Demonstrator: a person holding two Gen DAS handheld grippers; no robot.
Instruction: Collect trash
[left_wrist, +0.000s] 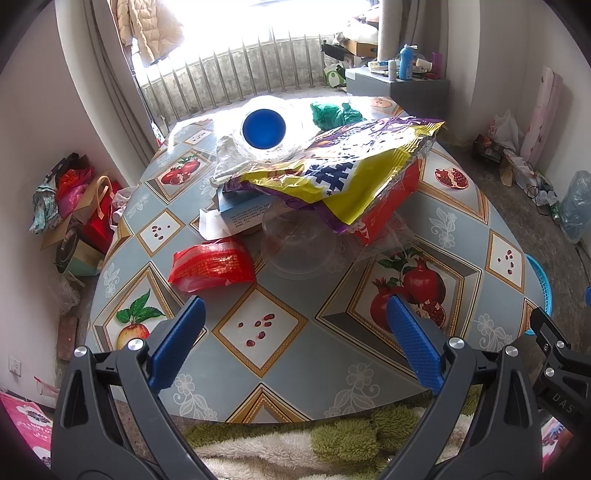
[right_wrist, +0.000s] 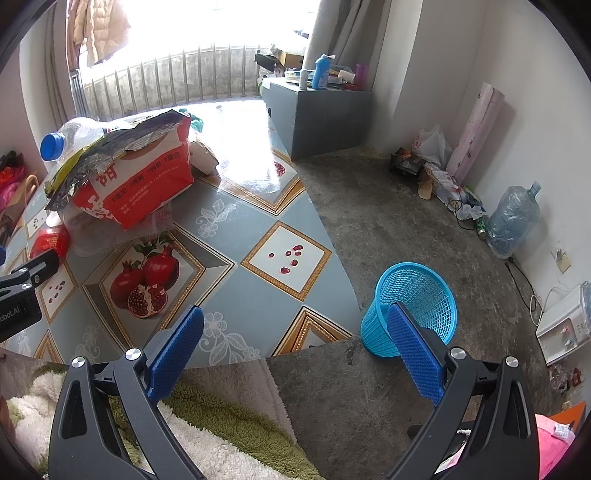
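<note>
Two grippers, left and right, hang wide and empty short of the table's trash pile (first pick apparently pending), beside the floor basket.

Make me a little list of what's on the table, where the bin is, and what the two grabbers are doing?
table: round table with a fruit-picture cover
trash pile: yellow and purple wrapper lying over a red box, a clear bottle with a blue cap, a green bag behind
nearest trash: red packet, alone at the front
bin: blue mesh basket on the floor beside the table, empty as far as visible
left gripper: fingers open, holding nothing
right gripper: fingers open, holding nothing
</note>
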